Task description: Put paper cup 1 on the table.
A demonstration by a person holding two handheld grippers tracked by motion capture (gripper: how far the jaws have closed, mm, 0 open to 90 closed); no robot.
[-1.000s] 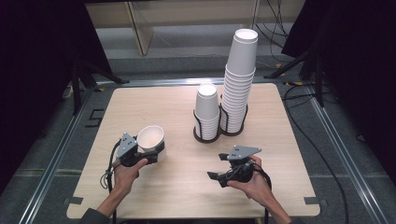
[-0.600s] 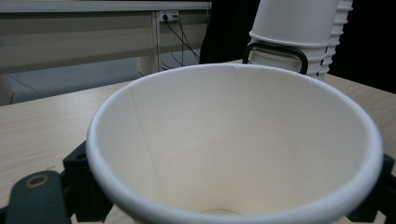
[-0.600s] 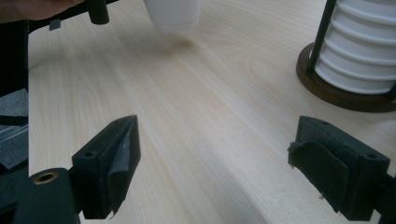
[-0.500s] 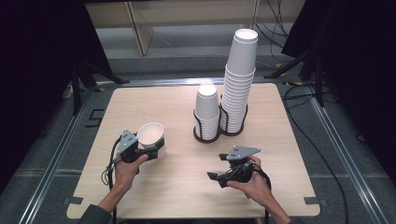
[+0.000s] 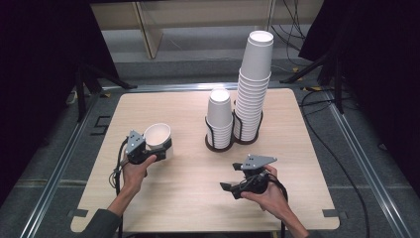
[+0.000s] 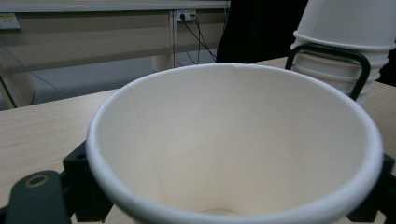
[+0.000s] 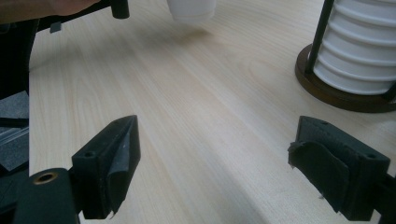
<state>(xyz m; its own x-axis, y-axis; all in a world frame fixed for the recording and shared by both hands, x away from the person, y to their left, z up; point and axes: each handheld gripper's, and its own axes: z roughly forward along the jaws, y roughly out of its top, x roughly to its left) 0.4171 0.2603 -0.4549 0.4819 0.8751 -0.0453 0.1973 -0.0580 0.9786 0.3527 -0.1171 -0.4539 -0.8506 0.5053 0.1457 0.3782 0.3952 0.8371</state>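
A white paper cup [image 5: 157, 134] is held upright just above the table's left part, with my left gripper [image 5: 161, 145] shut on its sides. In the left gripper view the cup's open mouth [image 6: 233, 140] sits between the black jaws of that gripper [image 6: 229, 196]. My right gripper [image 5: 230, 177] is held in a hand near the front right, open with nothing between its jaws; the right gripper view looks through that gripper [image 7: 224, 172] onto bare wood. A short cup stack [image 5: 219, 116] and a tall cup stack [image 5: 255, 84] stand in a black wire holder [image 5: 220, 146] at the table's centre.
The wooden table [image 5: 188, 198] has rounded corners and a metal frame around it. Cables [image 5: 341, 163] run over the floor on the right. The holder's dark base [image 7: 327, 91] lies close to the right gripper's far right side. The cup's bottom [image 7: 191, 10] shows far ahead.
My left hand has carried the cup a little away from the person, toward the back of the table. The right hand has kept still.
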